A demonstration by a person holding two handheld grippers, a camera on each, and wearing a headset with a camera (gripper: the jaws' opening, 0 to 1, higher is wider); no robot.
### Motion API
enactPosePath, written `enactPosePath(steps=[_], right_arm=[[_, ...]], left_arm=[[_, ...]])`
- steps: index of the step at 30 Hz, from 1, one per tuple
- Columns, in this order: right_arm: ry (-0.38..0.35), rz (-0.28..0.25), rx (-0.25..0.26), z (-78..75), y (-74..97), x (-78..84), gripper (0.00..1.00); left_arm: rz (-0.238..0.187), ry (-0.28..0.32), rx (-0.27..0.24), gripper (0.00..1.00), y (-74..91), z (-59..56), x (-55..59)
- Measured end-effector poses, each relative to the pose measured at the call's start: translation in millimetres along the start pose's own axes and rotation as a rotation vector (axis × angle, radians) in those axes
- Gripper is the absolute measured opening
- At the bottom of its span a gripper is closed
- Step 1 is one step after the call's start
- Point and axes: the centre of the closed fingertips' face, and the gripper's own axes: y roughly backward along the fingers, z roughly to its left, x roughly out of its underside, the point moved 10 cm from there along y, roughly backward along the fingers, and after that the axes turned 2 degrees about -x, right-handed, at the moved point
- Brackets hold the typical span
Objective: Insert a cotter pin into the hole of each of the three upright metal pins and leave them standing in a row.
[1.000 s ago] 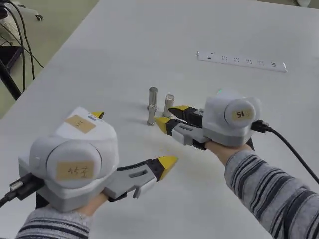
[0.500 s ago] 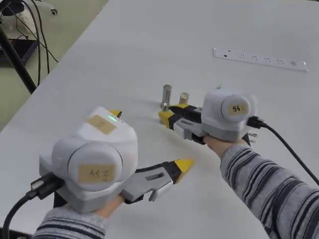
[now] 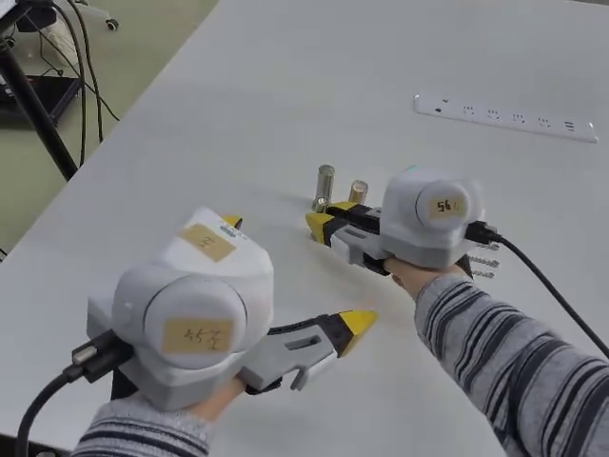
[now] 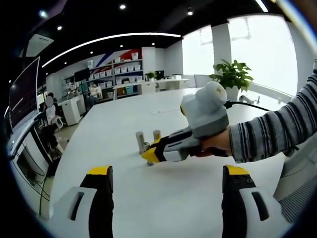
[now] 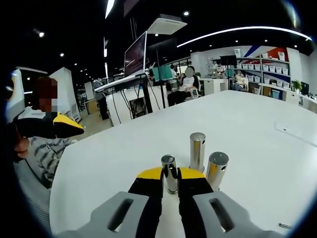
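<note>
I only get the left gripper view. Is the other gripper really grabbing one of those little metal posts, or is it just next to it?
Observer: It's grabbing. In the right gripper view the right gripper has its fingers closed on either side of the nearest pin.
Operator: Where are the tiny cotter pins?
Observer: In the head view, small metal pieces that look like cotter pins lie on the table beside the right wrist.

Three upright metal pins point(image 5: 197, 149), clustered
</note>
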Motion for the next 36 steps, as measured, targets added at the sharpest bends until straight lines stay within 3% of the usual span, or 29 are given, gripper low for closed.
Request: enactPosePath(steps=[4, 9, 23, 36], right_arm=[[0.055, 0.027, 0.01, 1.7, 5.2, -2.5, 0.05], [0.108, 0.046, -0.014, 5.1, 14.6, -3.8, 0.04], [0.161, 0.081, -0.005, 5.3, 51.6, 5.8, 0.04], [0.153, 0.106, 0.032, 0.1, 84.5, 21.0, 0.04]], left_arm=[[-0.009, -0.005, 0.001, 0.89, 0.4, -0.5, -1.2], [-0.004, -0.008, 0.003, 0.88, 0.1, -0.7, -1.2], [-0.013, -0.022, 0.01, 0.88, -1.0, -2.9, -2.6], [-0.017, -0.033, 0.016, 0.88, -0.8, -4.6, -2.4]])
